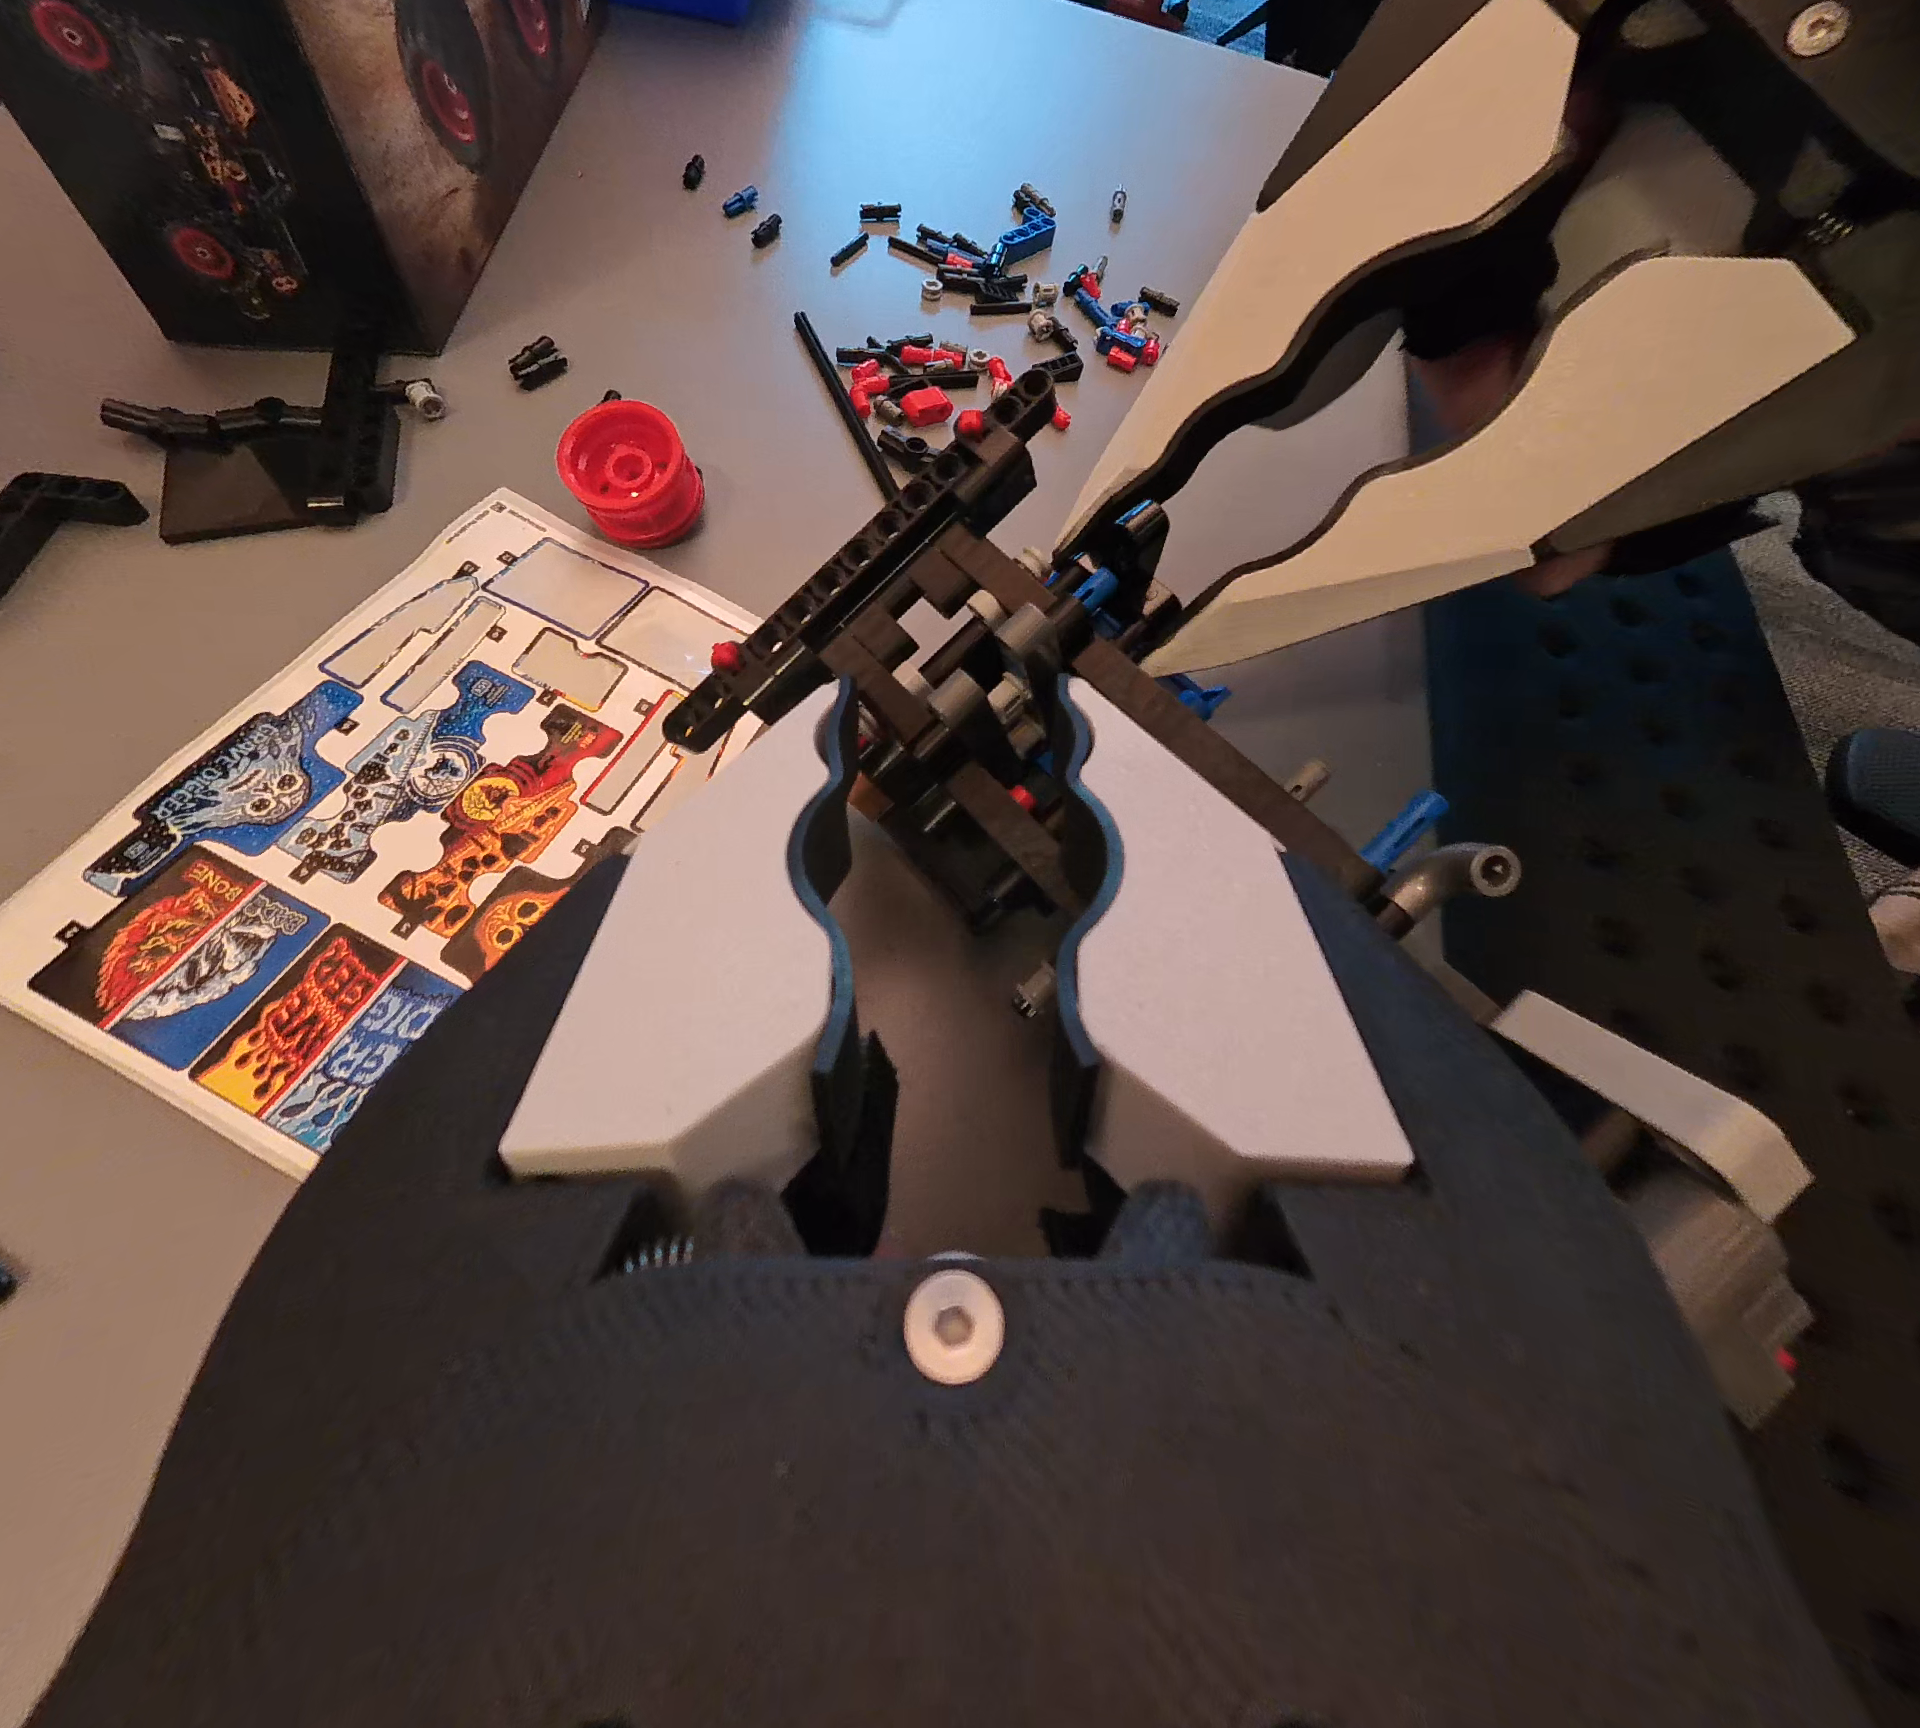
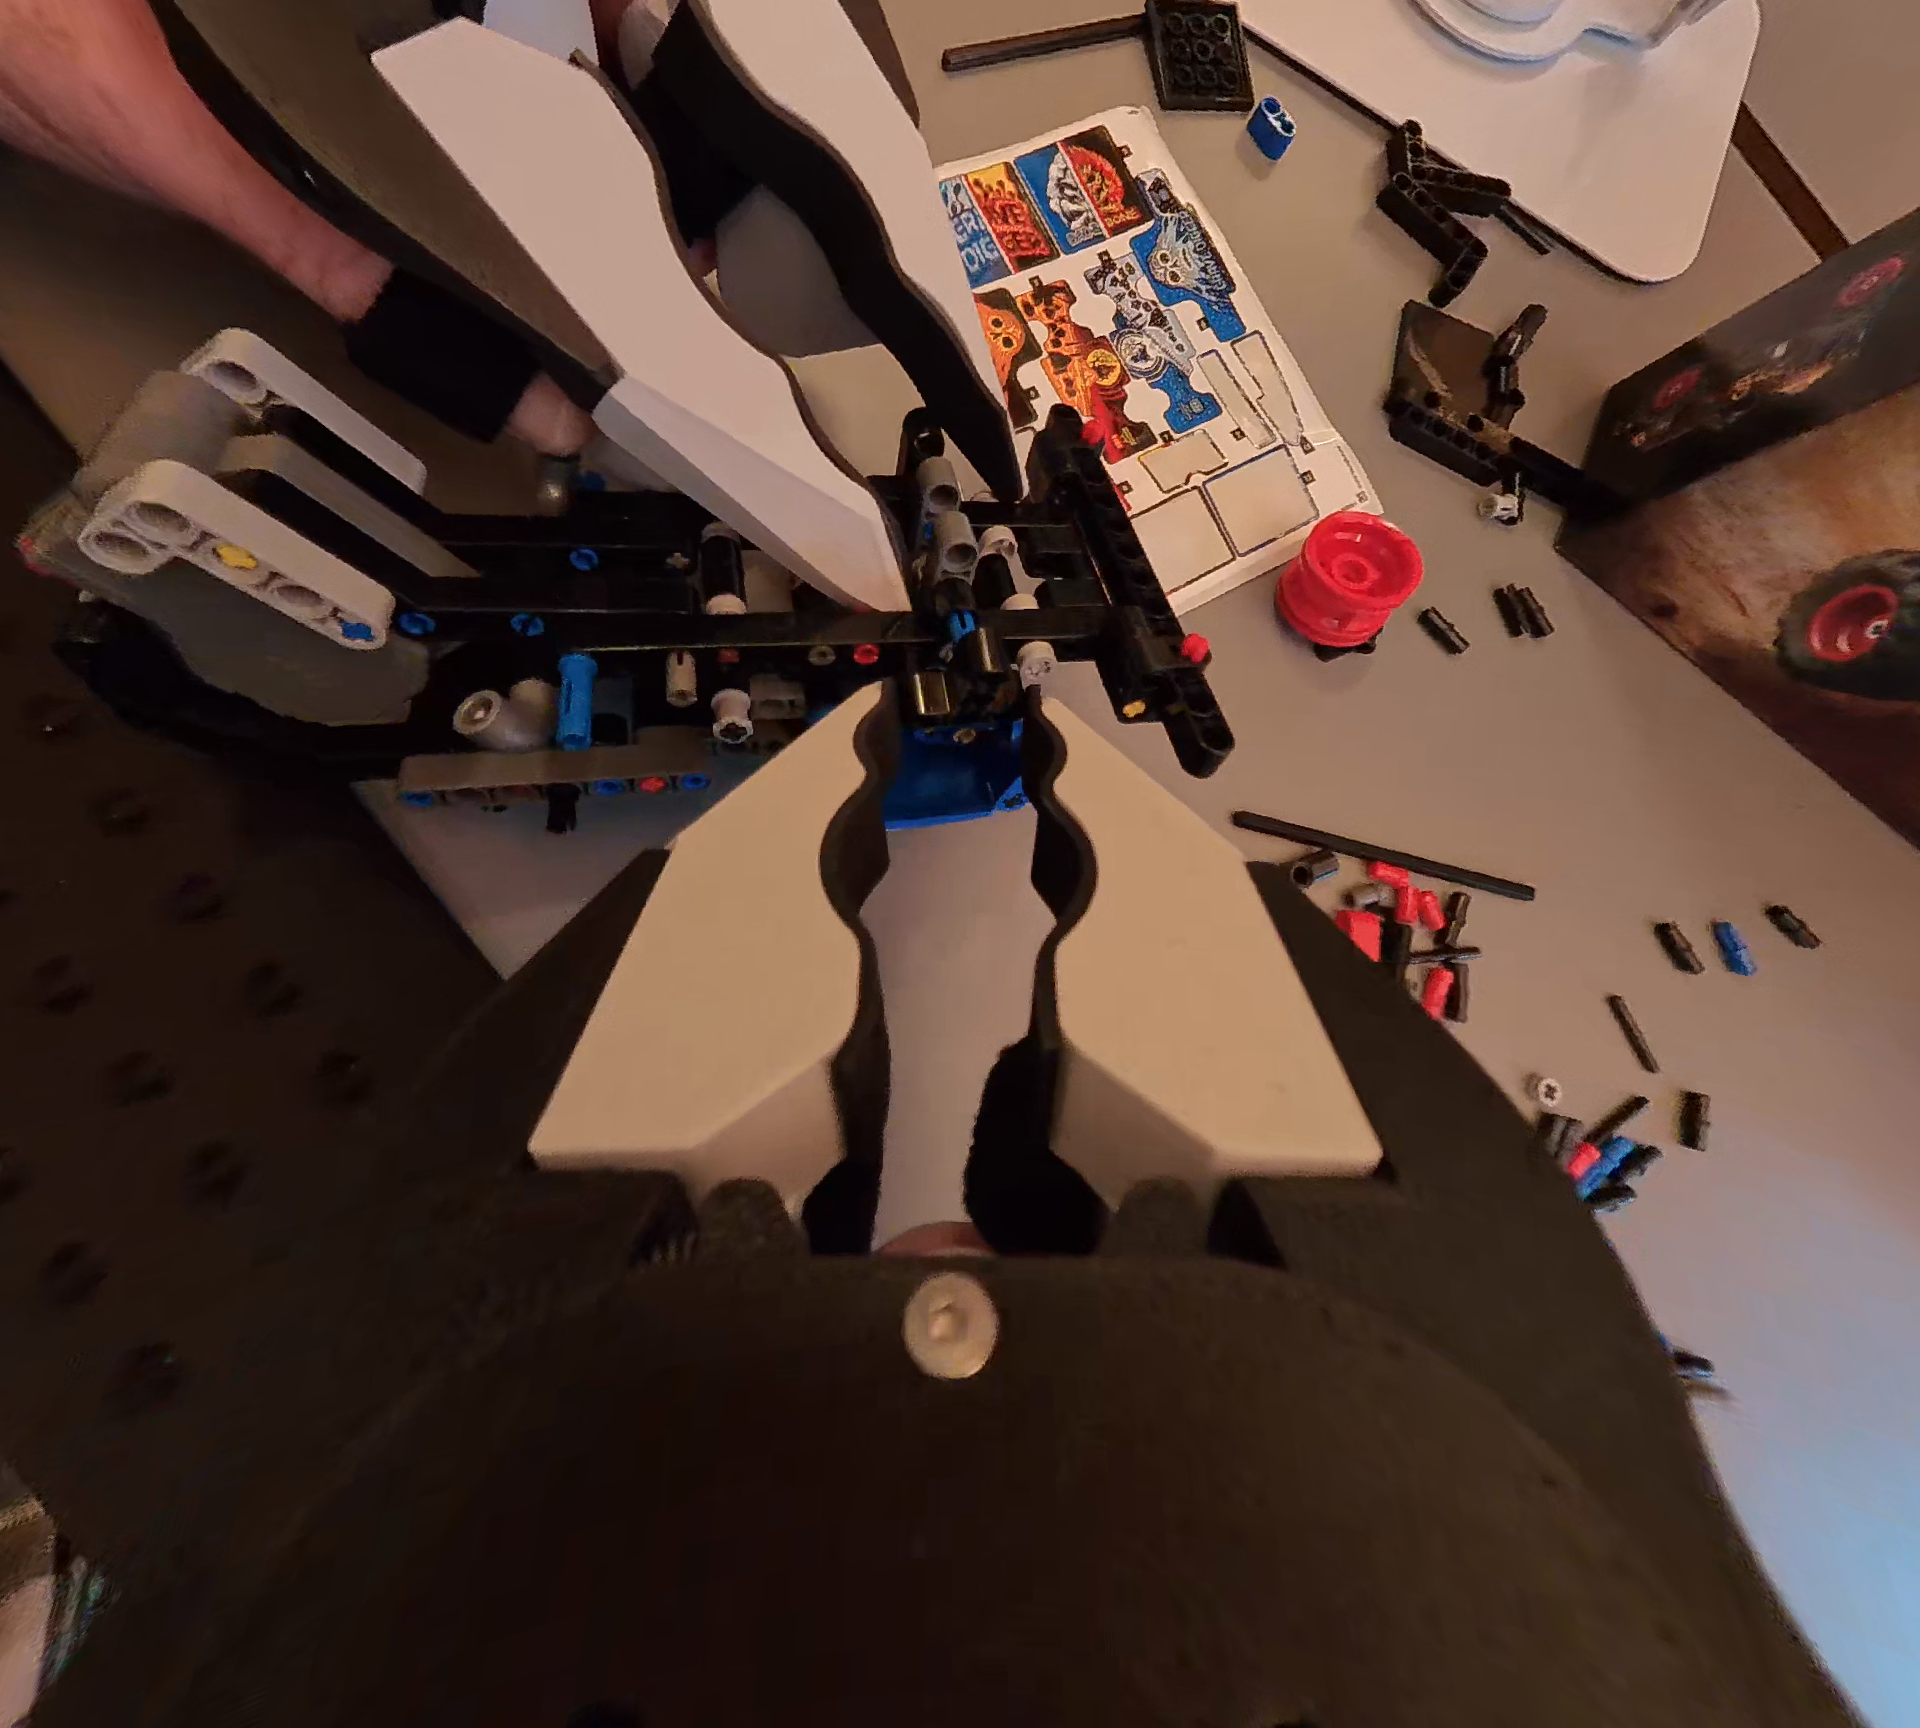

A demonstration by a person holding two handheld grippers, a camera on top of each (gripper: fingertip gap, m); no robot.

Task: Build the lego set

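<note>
A black Lego chassis (image 1: pixel 883 556) with grey, blue and red pins is held above the table edge between both grippers. My left gripper (image 1: pixel 956 702) is shut on its middle, just behind a long black holed beam that crosses it. My right gripper (image 1: pixel 1127 603) comes in from the upper right and is shut on the chassis end with the blue parts. In the right wrist view the chassis (image 2: pixel 623 629) runs to the left, with white and grey beams at its far end. My right gripper (image 2: pixel 956 707) clamps it at a blue piece (image 2: pixel 945 785). The left gripper (image 2: pixel 951 535) grips from above.
A red wheel hub (image 1: pixel 629 473) (image 2: pixel 1345 577) stands beside a sticker sheet (image 1: pixel 312 795) (image 2: pixel 1122 307). Loose pins and beams (image 1: pixel 987 307) (image 2: pixel 1403 930) lie scattered. The set's box (image 1: pixel 291 68) (image 2: pixel 1766 452) stands at the table's far side. A dark perforated surface (image 1: pixel 1662 847) adjoins the table. My left gripper's tips are some 10 cm from the red wheel hub (image 1: pixel 629 473). It turns up in the right wrist view (image 2: pixel 1338 552) as well.
</note>
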